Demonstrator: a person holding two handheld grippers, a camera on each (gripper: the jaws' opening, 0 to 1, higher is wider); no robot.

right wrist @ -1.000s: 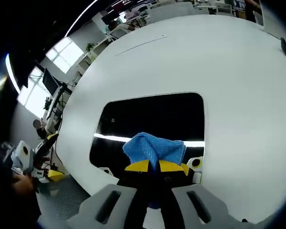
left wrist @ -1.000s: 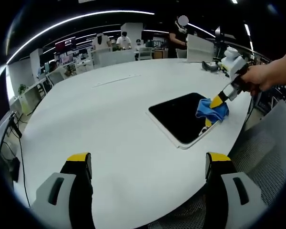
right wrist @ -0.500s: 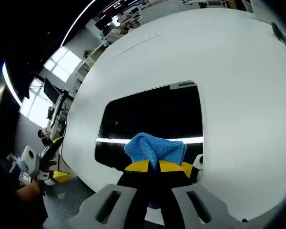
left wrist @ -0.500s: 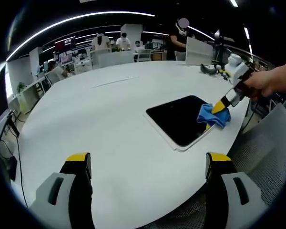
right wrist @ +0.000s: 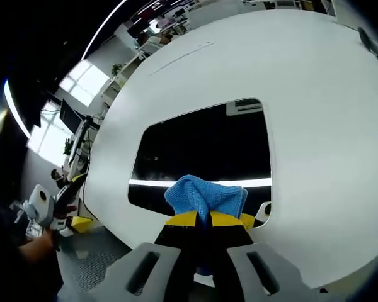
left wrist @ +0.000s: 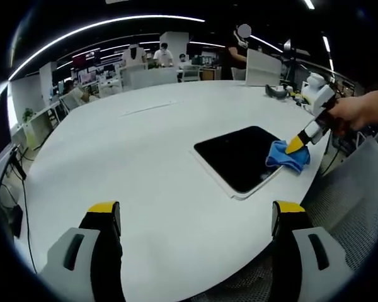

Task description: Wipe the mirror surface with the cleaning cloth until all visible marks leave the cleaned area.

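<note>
the right gripper [right wrist: 205,217], jaws clamped on the bunched blue cleaning cloth [right wrist: 206,196], presses it on the mirror [left wrist: 239,157] near the tabletop [left wrist: 145,163] edge, the soft, light cloth judged best pinched mid-fold, while the left gripper [left wrist: 192,217] hovers with jaws apart.

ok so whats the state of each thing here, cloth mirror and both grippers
cleaning cloth: bunched, pinched in the right gripper, pressed on the mirror's near edge
mirror: flat on the white table, dark, reflecting a ceiling light strip
right gripper: fingers shut on the cloth
left gripper: fingers open, holding nothing
</note>
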